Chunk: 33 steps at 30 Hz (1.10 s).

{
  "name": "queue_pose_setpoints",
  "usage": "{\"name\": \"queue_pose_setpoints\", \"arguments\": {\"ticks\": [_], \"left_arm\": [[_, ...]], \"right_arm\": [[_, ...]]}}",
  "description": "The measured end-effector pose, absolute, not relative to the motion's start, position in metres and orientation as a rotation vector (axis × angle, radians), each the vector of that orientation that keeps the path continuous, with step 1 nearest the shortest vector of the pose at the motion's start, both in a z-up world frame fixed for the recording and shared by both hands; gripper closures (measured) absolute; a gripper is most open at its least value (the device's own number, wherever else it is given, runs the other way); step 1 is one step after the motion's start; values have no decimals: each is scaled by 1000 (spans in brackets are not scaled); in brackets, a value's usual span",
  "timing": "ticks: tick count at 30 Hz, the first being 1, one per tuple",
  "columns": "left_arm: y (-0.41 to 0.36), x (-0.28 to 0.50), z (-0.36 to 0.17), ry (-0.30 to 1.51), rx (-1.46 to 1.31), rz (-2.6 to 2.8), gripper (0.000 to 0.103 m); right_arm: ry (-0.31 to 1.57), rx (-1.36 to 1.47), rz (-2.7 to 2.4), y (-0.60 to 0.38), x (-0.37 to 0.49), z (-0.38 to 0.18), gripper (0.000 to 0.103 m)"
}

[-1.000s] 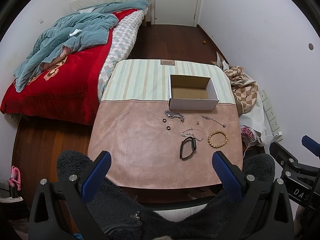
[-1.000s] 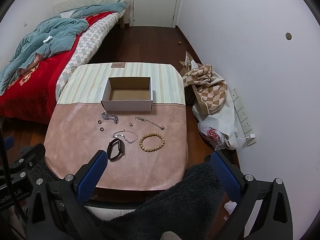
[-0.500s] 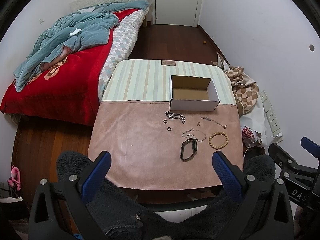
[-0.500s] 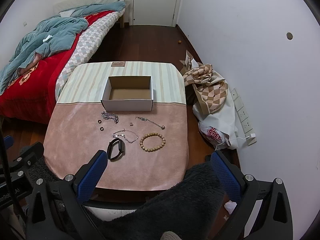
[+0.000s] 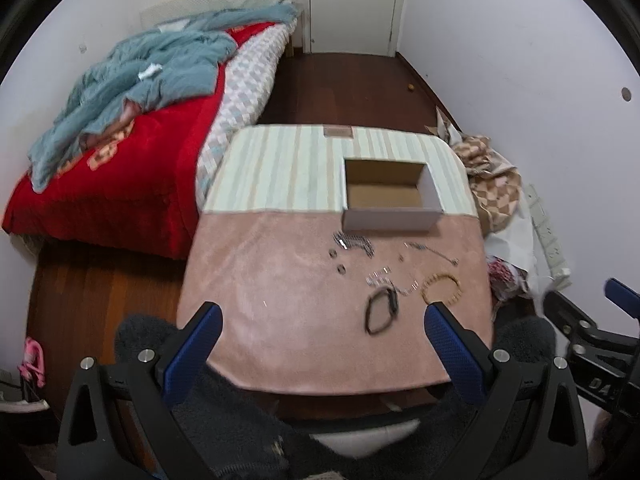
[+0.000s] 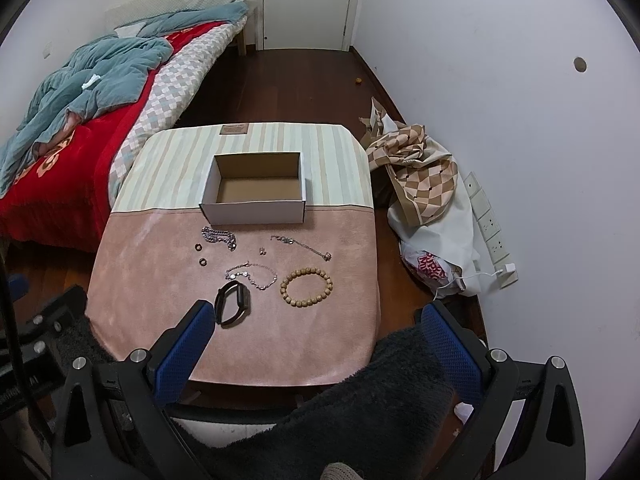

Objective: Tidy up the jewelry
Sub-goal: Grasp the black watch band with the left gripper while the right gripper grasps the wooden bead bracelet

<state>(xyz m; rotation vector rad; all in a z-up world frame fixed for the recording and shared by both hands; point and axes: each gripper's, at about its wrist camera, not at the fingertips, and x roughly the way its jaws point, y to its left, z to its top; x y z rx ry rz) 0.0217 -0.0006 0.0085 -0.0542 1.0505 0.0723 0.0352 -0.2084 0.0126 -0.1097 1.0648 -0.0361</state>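
An open white cardboard box [image 6: 256, 196] [image 5: 390, 204] stands empty on the cloth-covered table [image 6: 160, 280]. In front of it lie a wooden bead bracelet [image 6: 306, 286] [image 5: 442, 289], a black wristband [image 6: 232, 302] [image 5: 382, 310], a silver chain bracelet [image 6: 252, 274], a thick silver chain [image 6: 218, 237], a thin chain [image 6: 302, 245], two small dark rings [image 6: 200, 254] and tiny earrings [image 6: 262, 251]. My left gripper [image 5: 322, 344] and my right gripper [image 6: 316, 340] are both open and empty, held above the table's near edge.
A bed with a red blanket and blue quilt [image 6: 80, 92] stands left of the table. A checked bag and plastic bags [image 6: 420, 184] lie on the floor to the right, by wall sockets [image 6: 490, 224]. Dark fleece fabric [image 6: 360, 408] fills the foreground.
Both grippers have moved forward and slightly down toward the table; the jewelry looks larger. The left view is blurred from motion. Nothing on the table has moved.
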Motion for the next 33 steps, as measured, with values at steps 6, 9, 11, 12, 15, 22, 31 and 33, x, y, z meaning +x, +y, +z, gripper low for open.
{"name": "queue_pose_setpoints", "arguments": {"ticks": [6,9,11,12,15,22,31,33], "left_arm": [[-7,73,-26,1072,-2,90,0],[-14,95,-65,1129,29,84,0],[-17,107,-96,1187,42,91,0],[-18,109,-106,1202,40,88,0],[-22,117,-148,1285,38,88,0],[-36,119,-214,1395,38,12,1],[-56,130,-240,1420,25,-76,22],[-58,132,-246,1428,24,-89,37]], "right_arm": [[1110,-28,-95,-235,81,-18,0],[1165,-11,-124,-248,107,-50,0],[1217,-19,-146,-253,121,-78,0],[1241,-16,-145,-256,126,-93,0],[1322,-25,-147,-261,139,-134,0],[1430,-33,-150,-272,149,-197,16],[1498,47,-145,-286,165,-236,27],[1503,51,-145,-286,168,-242,27]]}}
